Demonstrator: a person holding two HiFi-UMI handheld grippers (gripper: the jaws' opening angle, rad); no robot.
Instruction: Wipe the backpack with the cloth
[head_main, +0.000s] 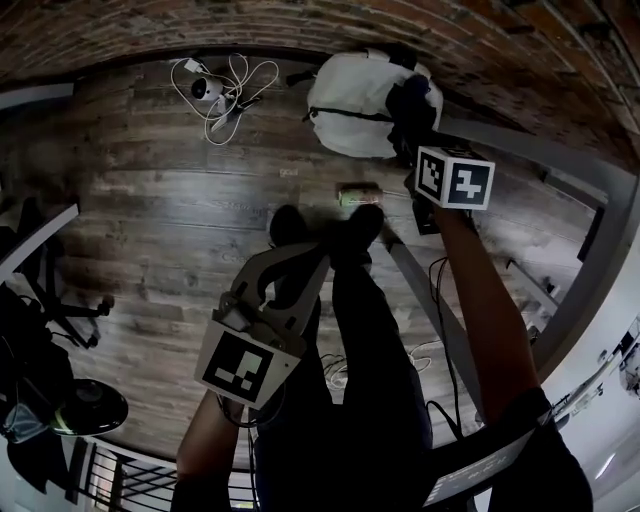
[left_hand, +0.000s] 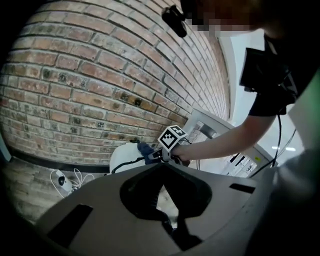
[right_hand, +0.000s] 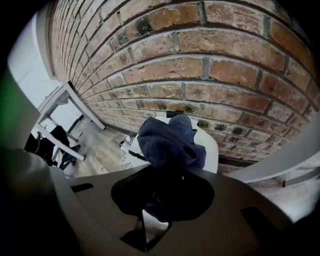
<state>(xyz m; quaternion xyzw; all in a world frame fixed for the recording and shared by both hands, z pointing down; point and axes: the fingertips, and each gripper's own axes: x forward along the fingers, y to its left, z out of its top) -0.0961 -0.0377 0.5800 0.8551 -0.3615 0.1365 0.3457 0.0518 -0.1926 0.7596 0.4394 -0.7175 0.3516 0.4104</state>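
A white backpack (head_main: 355, 100) with black straps leans against the brick wall on the wooden floor. It also shows in the left gripper view (left_hand: 121, 156) and the right gripper view (right_hand: 212, 148). My right gripper (head_main: 418, 140) (right_hand: 167, 175) is shut on a bunched dark blue cloth (head_main: 412, 105) (right_hand: 170, 140) (left_hand: 145, 148), which hangs right at the backpack's right side. Whether the cloth touches the bag I cannot tell. My left gripper (head_main: 322, 258) (left_hand: 162, 189) hangs lower and nearer to me, over the floor by my shoes. Its jaw tips meet and nothing is between them.
A small white camera with a tangle of white cables (head_main: 218, 88) lies on the floor left of the backpack. A small greenish object (head_main: 358, 195) lies on the floor in front of the bag. White desk legs (head_main: 520, 150) stand at the right, and a black chair (head_main: 45, 300) at the left.
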